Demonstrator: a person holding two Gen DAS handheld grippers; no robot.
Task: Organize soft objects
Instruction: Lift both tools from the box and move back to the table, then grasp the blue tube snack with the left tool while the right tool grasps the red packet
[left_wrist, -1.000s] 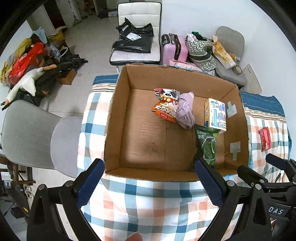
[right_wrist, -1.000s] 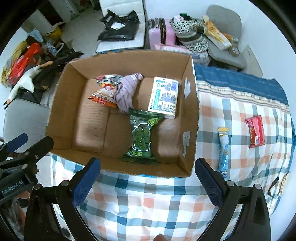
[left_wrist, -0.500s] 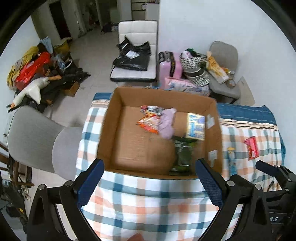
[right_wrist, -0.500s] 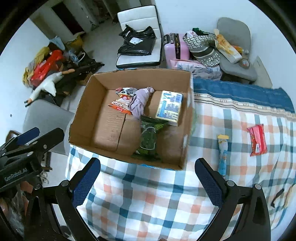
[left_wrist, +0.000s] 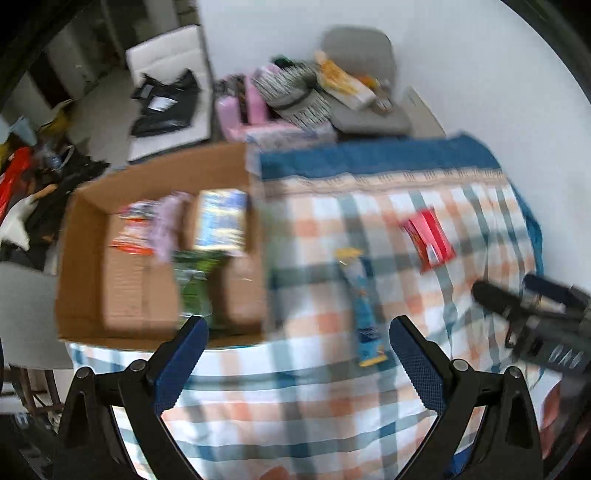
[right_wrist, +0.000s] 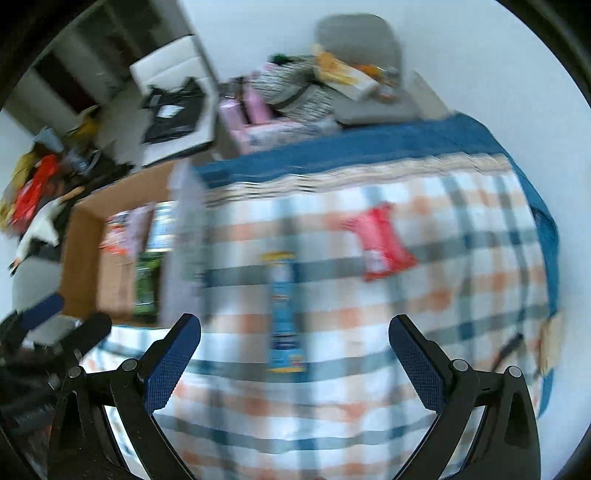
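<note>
A cardboard box sits on the left of the checked tablecloth and holds a green packet, a blue-white pack, a lilac cloth and an orange-red snack bag. A long blue packet and a red packet lie on the cloth right of the box. My left gripper is open and empty above the cloth's front. My right gripper is open and empty, with the blue packet between its fingers' line of sight. Both views are motion-blurred.
Behind the table stand a white chair with black bags, a pink suitcase and a grey chair piled with items. Clutter lies on the floor at left. A grey chair stands left of the box. A wall is at right.
Both grippers have swung to the right, from facing the box to facing the cloth with the blue and red packets. Both stayed open and empty.
</note>
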